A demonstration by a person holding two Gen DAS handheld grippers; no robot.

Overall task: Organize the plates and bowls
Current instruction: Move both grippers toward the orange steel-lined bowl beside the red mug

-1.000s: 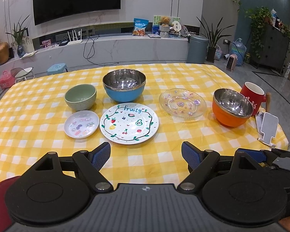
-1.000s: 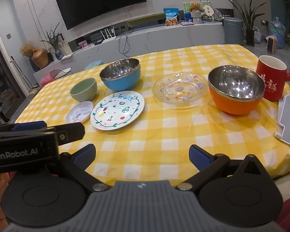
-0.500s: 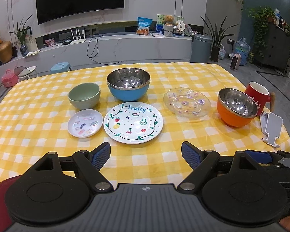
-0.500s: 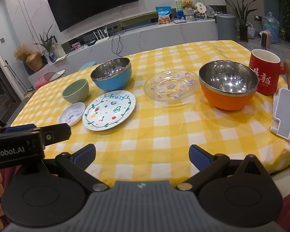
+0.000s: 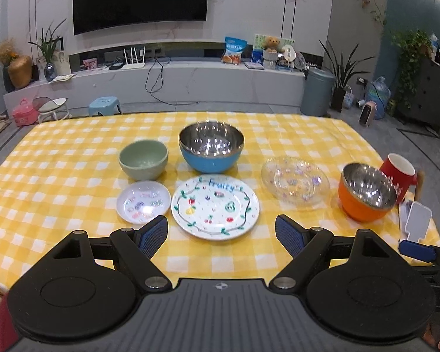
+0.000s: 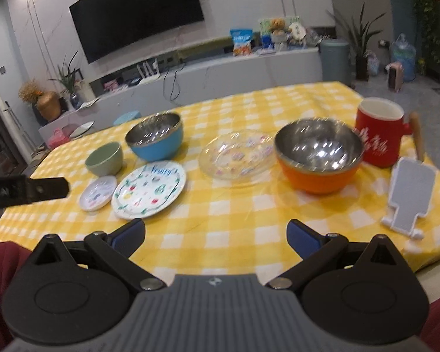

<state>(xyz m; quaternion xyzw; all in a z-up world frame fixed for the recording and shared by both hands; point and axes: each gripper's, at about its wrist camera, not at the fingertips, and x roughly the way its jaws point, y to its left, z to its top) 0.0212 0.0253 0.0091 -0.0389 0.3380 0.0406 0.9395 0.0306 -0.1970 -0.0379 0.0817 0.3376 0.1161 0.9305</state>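
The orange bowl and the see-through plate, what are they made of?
The orange bowl looks like shiny metal inside, since it mirrors the lights, with a smooth orange shell outside, maybe plastic or painted. The see-through plate looks like glass or clear plastic: the yellow tablecloth shows through it.

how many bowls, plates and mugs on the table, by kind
bowls: 3 (green bowl, blue bowl, orange bowl)
plates: 3 (small plate, fruity plate, glass plate)
mugs: 1 (red mug)
total: 7
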